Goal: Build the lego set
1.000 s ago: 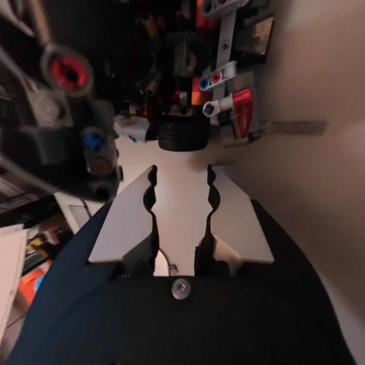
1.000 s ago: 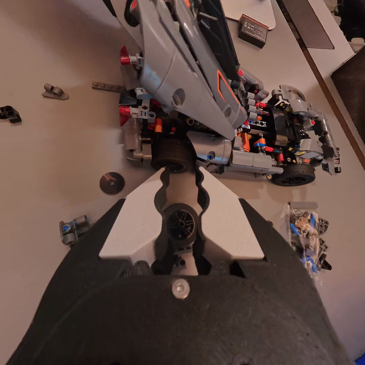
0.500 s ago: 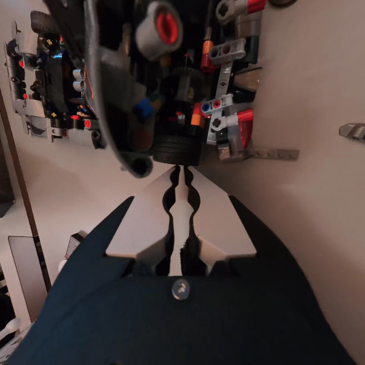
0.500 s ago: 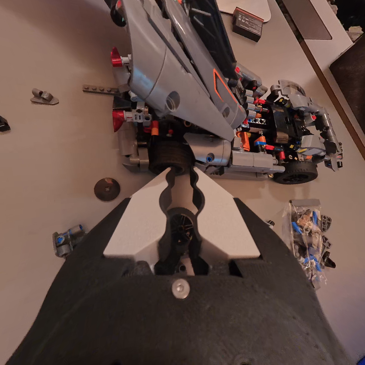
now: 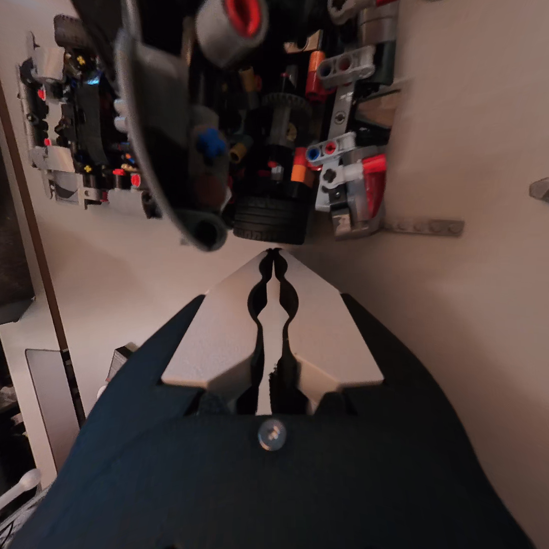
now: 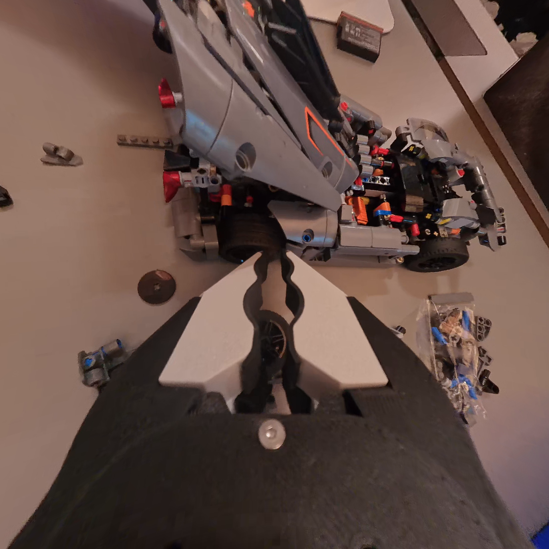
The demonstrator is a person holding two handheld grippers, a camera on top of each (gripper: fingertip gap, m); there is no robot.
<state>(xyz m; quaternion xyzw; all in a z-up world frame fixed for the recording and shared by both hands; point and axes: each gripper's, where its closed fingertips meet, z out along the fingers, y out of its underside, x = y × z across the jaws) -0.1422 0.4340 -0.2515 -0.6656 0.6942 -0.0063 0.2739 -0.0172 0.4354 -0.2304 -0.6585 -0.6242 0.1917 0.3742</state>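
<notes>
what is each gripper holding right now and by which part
The right gripper holds a small black wheel rim by its edges, deep between the fingers. The left gripper is shut on nothing.

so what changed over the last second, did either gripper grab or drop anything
The left gripper went from open to shut with nothing between its fingers, and drew back from the car's rear tyre. The right gripper eased toward that tyre, still clamped on the black wheel rim. Nothing was grabbed or dropped. The lego car, its raised grey body panel and the parts bag stayed put.
</notes>
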